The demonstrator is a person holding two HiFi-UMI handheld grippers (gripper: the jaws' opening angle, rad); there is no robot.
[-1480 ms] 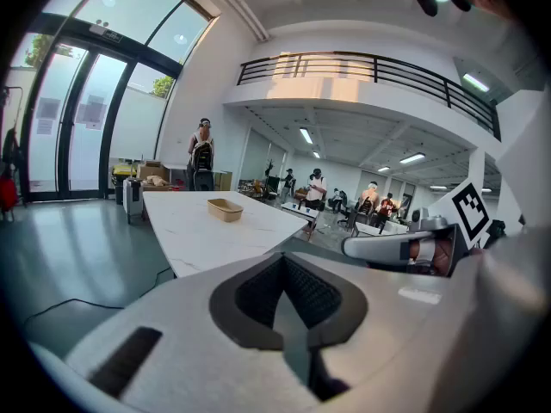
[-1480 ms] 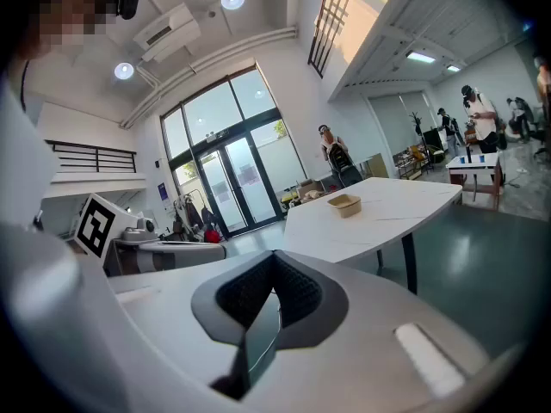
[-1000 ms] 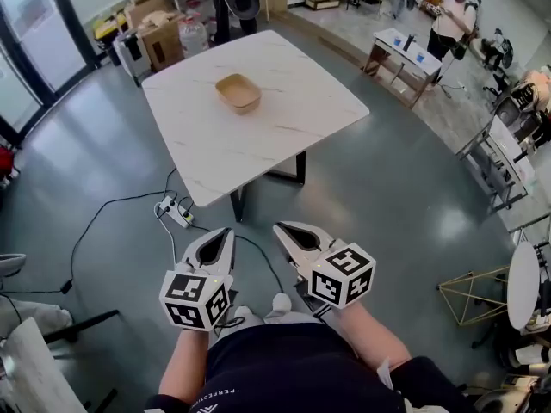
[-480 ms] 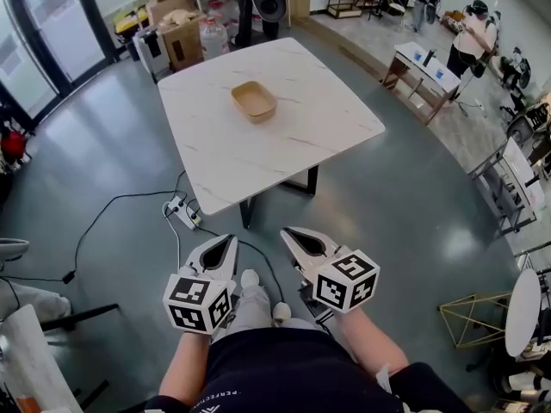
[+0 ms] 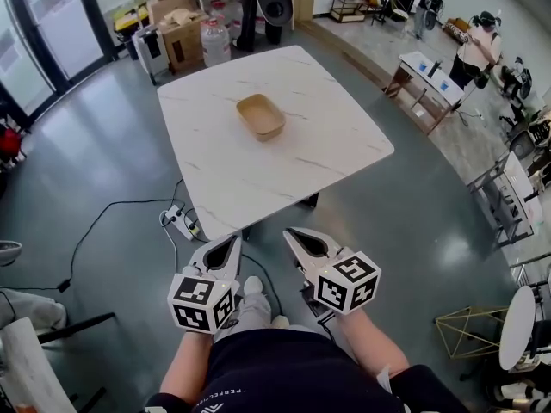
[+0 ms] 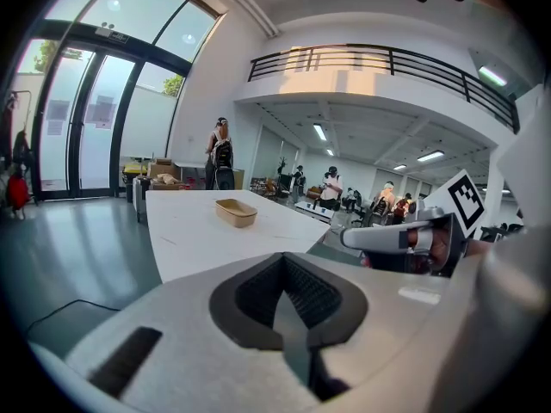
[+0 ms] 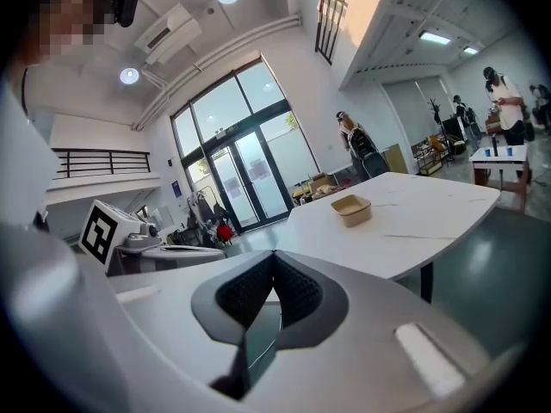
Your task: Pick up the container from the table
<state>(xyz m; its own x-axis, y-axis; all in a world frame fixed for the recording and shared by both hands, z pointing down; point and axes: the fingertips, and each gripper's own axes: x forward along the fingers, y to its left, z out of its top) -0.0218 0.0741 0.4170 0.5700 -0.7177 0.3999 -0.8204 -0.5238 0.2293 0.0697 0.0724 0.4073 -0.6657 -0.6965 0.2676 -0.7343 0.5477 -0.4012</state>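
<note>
A shallow tan container (image 5: 261,116) sits empty near the middle of the white marble-look table (image 5: 215,170). It also shows far ahead in the left gripper view as the container (image 6: 235,212) and in the right gripper view as the container (image 7: 351,208). My left gripper (image 5: 225,246) and right gripper (image 5: 297,237) are held side by side over the floor, just short of the table's near edge. Both have their jaws together with nothing between them. The container is well beyond reach of both.
A power strip (image 5: 180,219) and black cables lie on the grey floor left of the table's near corner. Cardboard boxes (image 5: 185,33) and a water jug stand beyond the far edge. A small side table (image 5: 426,76) and people are off to the right.
Both grippers and the person have come closer to the table. The table's near edge now lies just ahead of the fingertips. The jaws have stayed together.
</note>
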